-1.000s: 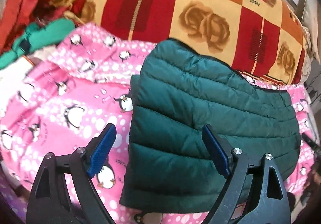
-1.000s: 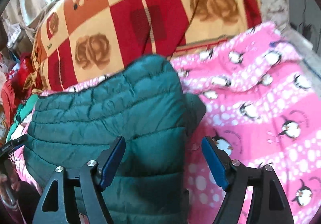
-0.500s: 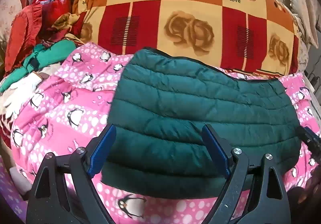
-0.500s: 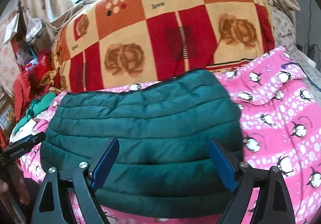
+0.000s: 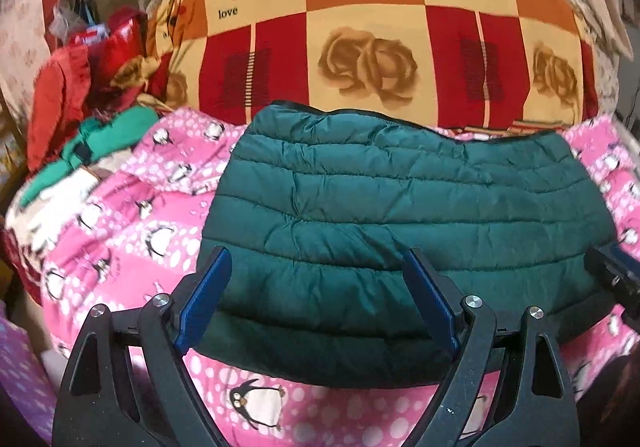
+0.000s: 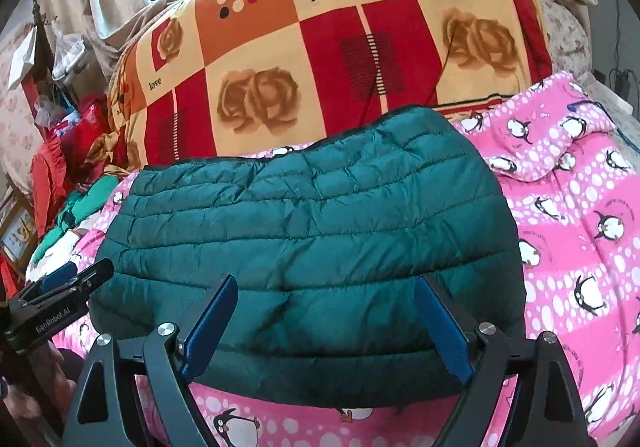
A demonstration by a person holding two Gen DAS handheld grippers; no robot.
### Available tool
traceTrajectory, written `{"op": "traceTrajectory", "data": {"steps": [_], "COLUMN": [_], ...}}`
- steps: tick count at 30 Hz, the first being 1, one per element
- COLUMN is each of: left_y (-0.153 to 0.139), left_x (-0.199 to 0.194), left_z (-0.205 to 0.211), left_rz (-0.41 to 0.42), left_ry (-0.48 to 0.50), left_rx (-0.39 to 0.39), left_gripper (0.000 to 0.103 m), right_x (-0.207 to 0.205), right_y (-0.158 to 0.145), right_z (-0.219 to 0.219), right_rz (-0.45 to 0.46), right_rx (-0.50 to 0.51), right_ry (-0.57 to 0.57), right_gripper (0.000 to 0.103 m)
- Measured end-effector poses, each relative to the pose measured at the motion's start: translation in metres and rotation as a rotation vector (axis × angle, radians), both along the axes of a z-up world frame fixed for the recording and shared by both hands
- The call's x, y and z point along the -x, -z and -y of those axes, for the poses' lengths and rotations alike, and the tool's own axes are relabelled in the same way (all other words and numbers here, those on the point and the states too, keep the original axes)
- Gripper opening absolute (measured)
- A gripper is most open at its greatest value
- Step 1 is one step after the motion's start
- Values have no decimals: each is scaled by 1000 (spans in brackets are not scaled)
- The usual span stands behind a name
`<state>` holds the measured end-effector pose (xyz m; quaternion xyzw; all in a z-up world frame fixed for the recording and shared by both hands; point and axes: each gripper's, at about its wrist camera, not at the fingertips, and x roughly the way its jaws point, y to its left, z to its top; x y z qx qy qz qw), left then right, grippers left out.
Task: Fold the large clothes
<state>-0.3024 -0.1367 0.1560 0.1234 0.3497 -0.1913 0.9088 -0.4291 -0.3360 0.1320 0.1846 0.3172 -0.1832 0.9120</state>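
Note:
A dark green quilted puffer jacket lies folded into a flat rectangle on a pink penguin-print blanket; it also shows in the right wrist view. My left gripper is open and empty, held above the jacket's near edge toward its left half. My right gripper is open and empty, held above the near edge toward the jacket's right half. The other gripper shows at the side of each view, the right one and the left one.
A large red, orange and cream rose-print quilt is piled behind the jacket. Red and green clothes are heaped at the far left. The pink blanket spreads to the right of the jacket.
Both grippers have drawn back and up from the jacket and stayed open. The whole folded jacket now shows in each view, lying still.

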Motion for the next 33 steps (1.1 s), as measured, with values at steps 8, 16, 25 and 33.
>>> {"op": "traceTrajectory", "data": {"steps": [8, 16, 25, 33], "left_y": [2, -1, -10, -14], "left_x": [10, 16, 20, 21], "left_z": [7, 7, 2, -1], "left_rz": [-7, 2, 15, 18], "left_ry": [12, 12, 12, 10], "left_rx": [-14, 11, 58, 73], "left_gripper": [87, 87, 87, 87], "right_x": [1, 1, 0, 0], "right_y": [0, -2, -6, -8], "right_z": [-5, -12, -20, -24], "right_rz": [-6, -2, -4, -3], "right_rx": [35, 65, 99, 114], "right_ry": [0, -5, -17, -18], "right_gripper": [88, 90, 92, 92]}}
